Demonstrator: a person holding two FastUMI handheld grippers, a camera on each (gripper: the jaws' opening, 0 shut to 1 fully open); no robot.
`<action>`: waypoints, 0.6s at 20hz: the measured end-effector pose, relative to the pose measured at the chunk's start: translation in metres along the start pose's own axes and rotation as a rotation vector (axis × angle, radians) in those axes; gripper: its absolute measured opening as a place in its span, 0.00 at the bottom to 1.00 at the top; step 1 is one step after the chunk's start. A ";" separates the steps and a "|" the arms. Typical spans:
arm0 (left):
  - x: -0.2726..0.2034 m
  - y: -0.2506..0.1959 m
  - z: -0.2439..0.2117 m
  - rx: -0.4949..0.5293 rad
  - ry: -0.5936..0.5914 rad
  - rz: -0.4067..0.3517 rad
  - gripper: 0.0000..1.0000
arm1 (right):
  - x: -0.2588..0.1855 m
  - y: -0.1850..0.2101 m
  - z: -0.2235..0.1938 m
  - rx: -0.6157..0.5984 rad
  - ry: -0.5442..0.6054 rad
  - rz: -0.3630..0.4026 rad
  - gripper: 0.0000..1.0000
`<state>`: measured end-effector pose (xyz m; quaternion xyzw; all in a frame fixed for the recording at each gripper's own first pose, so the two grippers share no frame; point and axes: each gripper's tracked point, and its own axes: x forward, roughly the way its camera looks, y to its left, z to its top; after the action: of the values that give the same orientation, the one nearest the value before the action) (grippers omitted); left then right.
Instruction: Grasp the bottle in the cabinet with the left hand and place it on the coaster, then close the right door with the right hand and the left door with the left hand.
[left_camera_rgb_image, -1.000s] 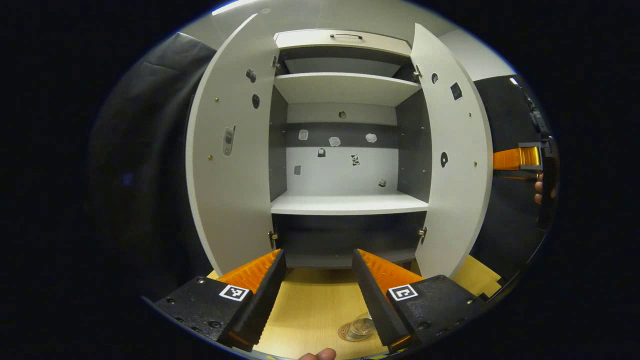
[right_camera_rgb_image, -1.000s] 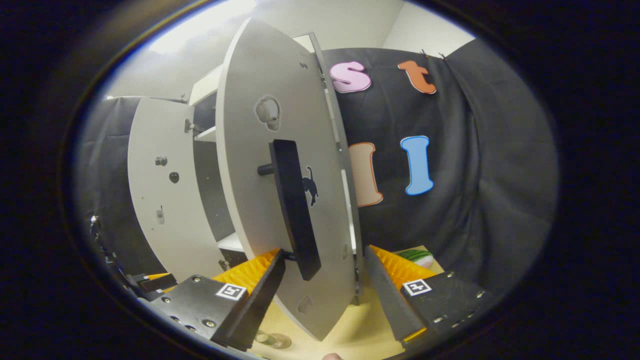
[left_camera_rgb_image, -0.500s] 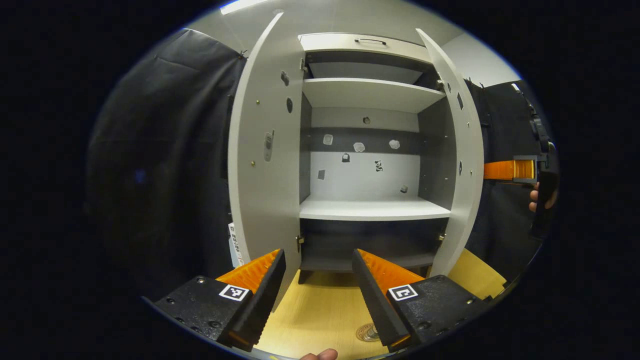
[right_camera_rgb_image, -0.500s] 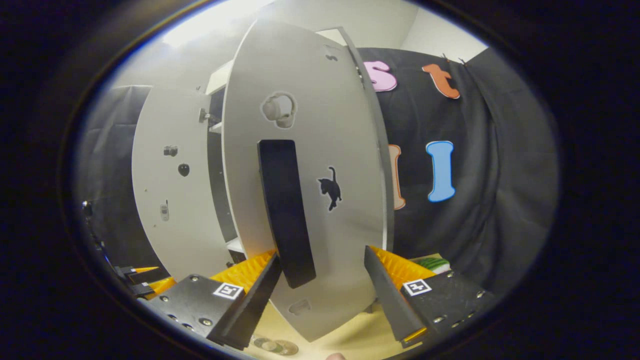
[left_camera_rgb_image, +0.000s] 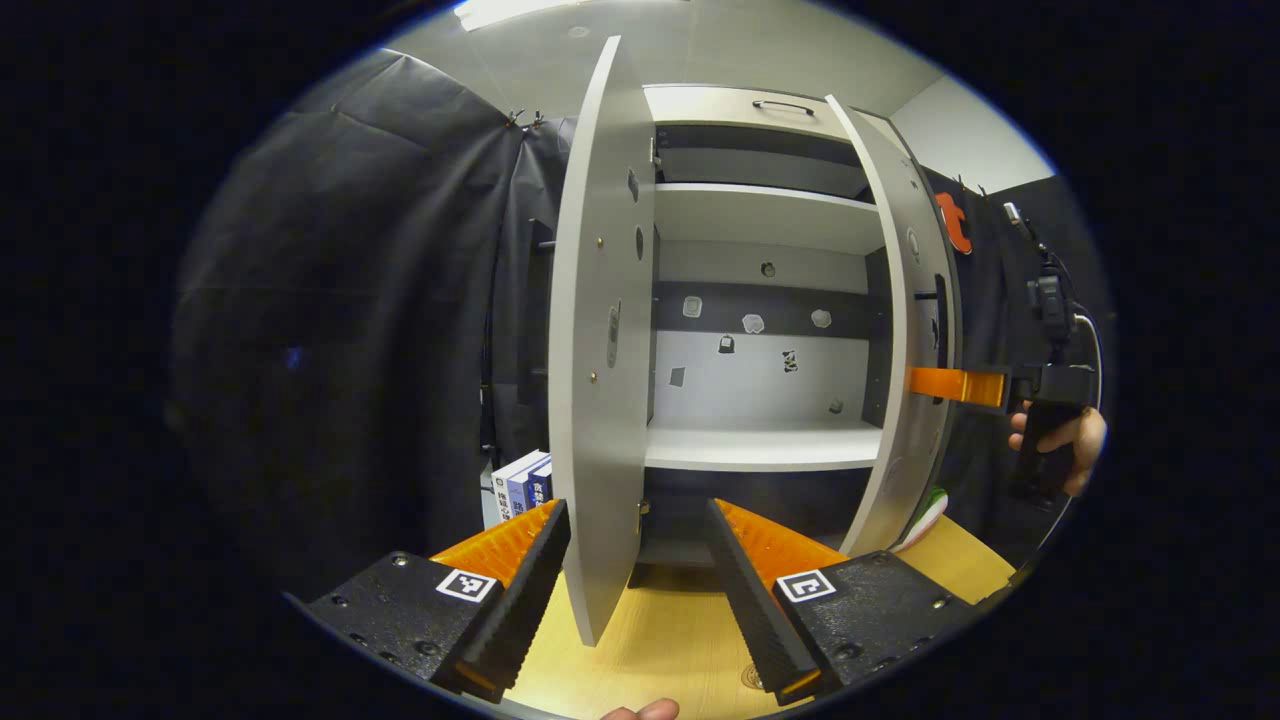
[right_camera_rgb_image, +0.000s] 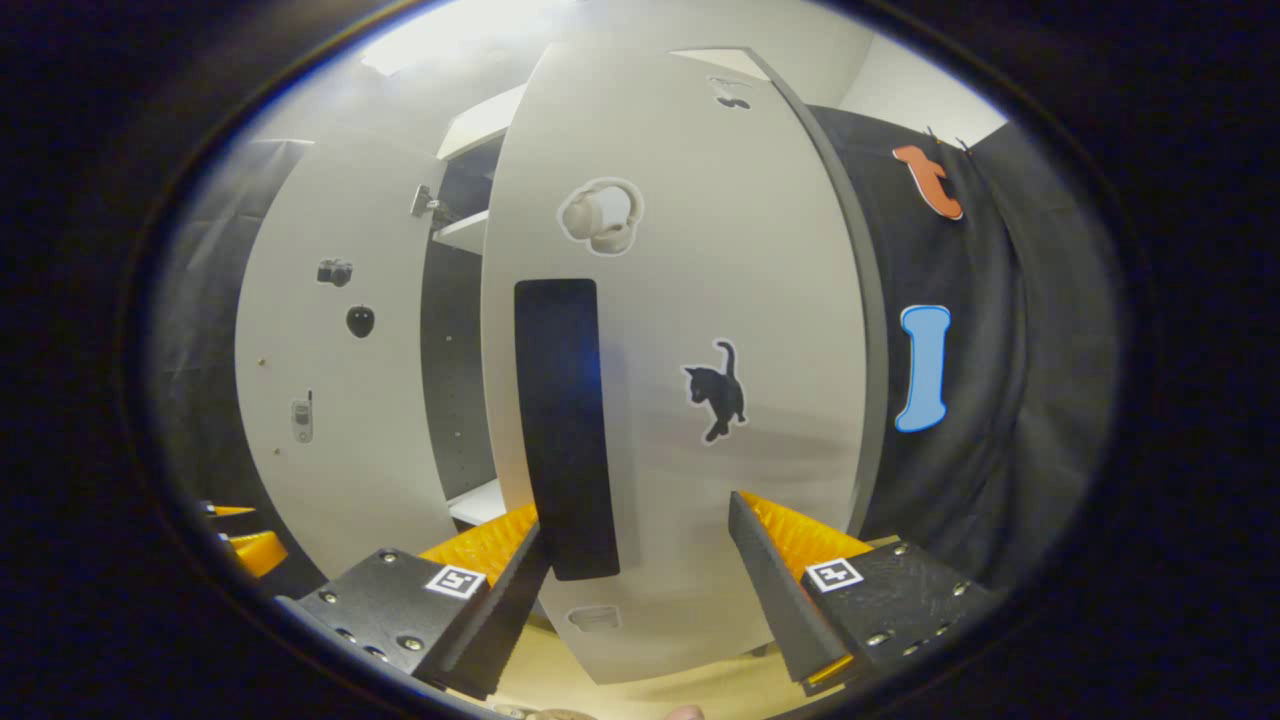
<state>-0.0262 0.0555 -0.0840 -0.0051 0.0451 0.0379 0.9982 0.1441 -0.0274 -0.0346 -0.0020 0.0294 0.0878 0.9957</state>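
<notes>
In the left gripper view, the left gripper (left_camera_rgb_image: 640, 560) hung with its jaws spread and nothing between them, low in front of the open cabinet (left_camera_rgb_image: 760, 300). The left door (left_camera_rgb_image: 600, 340) stood nearly edge-on just ahead of them, above the wooden counter (left_camera_rgb_image: 660, 640). A sliver of the coaster (left_camera_rgb_image: 752, 677) showed on the counter beside the right finger; whether the bottle stood on it could not be told. Farther off, the right gripper (left_camera_rgb_image: 955, 385), held in a hand (left_camera_rgb_image: 1065, 440), touched the right door (left_camera_rgb_image: 905, 340).

In the right gripper view, the right gripper's jaws were spread, facing the right door's outer face with its black handle (right_camera_rgb_image: 565, 425) and cat sticker (right_camera_rgb_image: 718, 390).
</notes>
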 end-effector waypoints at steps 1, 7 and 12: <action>0.000 0.008 0.006 0.000 -0.012 0.007 0.87 | 0.007 0.003 -0.001 -0.007 -0.002 -0.010 1.00; 0.013 0.061 0.017 -0.019 -0.019 0.043 0.87 | 0.042 0.013 -0.001 -0.008 -0.025 -0.077 1.00; 0.027 0.092 0.028 -0.031 -0.026 0.035 0.84 | 0.063 0.019 -0.002 -0.005 -0.030 -0.123 1.00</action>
<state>-0.0036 0.1492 -0.0592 -0.0193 0.0318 0.0560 0.9977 0.2026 0.0023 -0.0403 -0.0052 0.0140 0.0262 0.9995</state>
